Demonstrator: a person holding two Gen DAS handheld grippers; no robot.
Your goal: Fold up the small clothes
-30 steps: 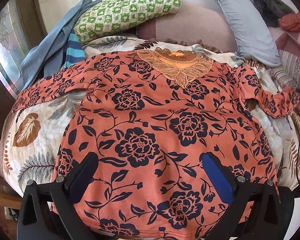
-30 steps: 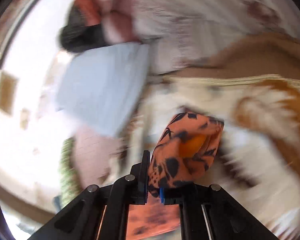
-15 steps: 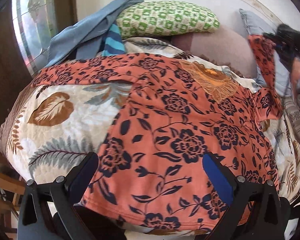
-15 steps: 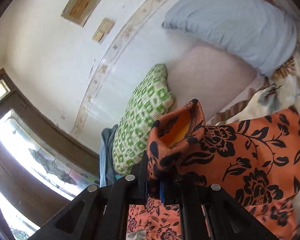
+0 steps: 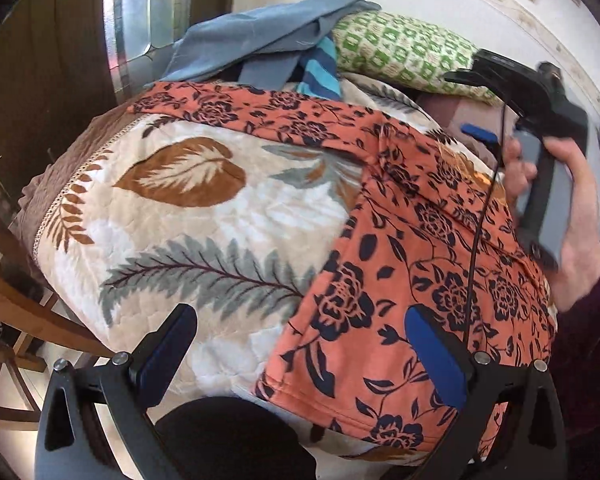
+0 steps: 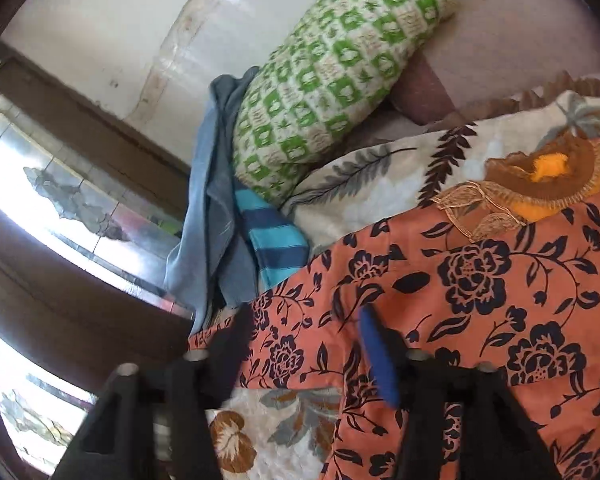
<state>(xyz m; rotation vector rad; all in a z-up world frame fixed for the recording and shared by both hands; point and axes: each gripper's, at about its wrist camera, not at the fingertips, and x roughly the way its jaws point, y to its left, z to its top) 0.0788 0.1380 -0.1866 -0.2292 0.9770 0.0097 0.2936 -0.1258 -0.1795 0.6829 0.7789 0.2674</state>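
An orange top with dark blue flowers [image 5: 420,248] lies spread on a leaf-patterned quilt [image 5: 204,220]. Its left sleeve [image 5: 252,114] stretches out to the left. Its embroidered neckline [image 6: 540,184] shows in the right wrist view. My left gripper [image 5: 300,344] is open and empty above the top's lower left hem. My right gripper [image 6: 306,340] is open and empty over the top's left shoulder and sleeve [image 6: 292,344]; it also shows in the left wrist view [image 5: 472,100], held in a hand.
A green checked pillow [image 5: 404,52], a grey-blue garment [image 5: 260,40] and a blue striped cloth [image 5: 320,68] lie at the head of the bed. A window [image 6: 40,184] and dark wooden frame stand on the left. A wooden chair [image 5: 16,312] is beside the bed.
My right gripper carried the right sleeve across the top, let it go and opened. It now hangs over the left shoulder. My left gripper swung left toward the bed's edge.
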